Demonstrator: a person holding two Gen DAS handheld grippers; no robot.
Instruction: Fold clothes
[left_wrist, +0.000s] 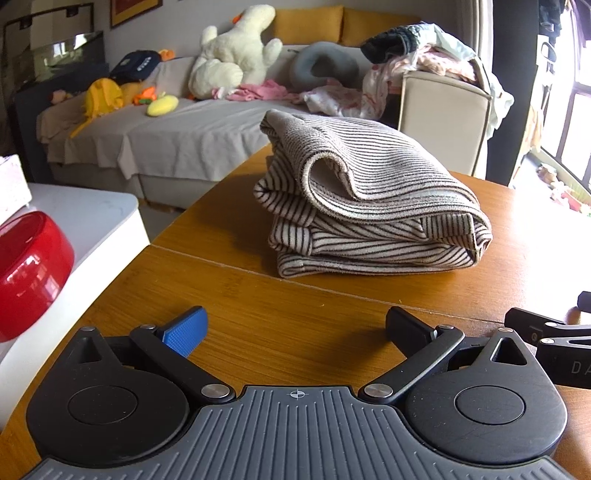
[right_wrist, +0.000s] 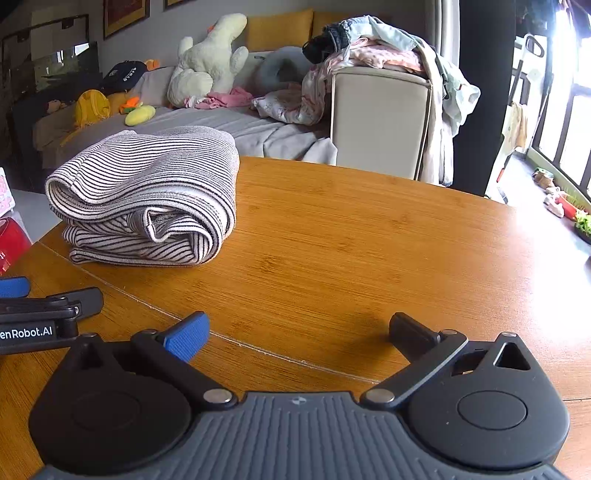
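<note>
A beige garment with thin dark stripes (left_wrist: 369, 199) lies folded into a thick bundle on the wooden table (left_wrist: 258, 314); the right wrist view shows the same bundle (right_wrist: 147, 195) at the left. My left gripper (left_wrist: 295, 328) rests low over the table, short of the bundle, open with nothing between its fingers. My right gripper (right_wrist: 299, 332) is open too, over bare wood to the right of the bundle. Each gripper shows at the edge of the other's view: the right one (left_wrist: 546, 332) and the left one (right_wrist: 44, 302).
A red bowl (left_wrist: 26, 273) stands on a white counter (left_wrist: 92, 221) left of the table. Behind the table are a sofa (left_wrist: 166, 125) with plush toys, a beige armchair (right_wrist: 380, 122) heaped with clothes, and a bright window (right_wrist: 569, 110) at right.
</note>
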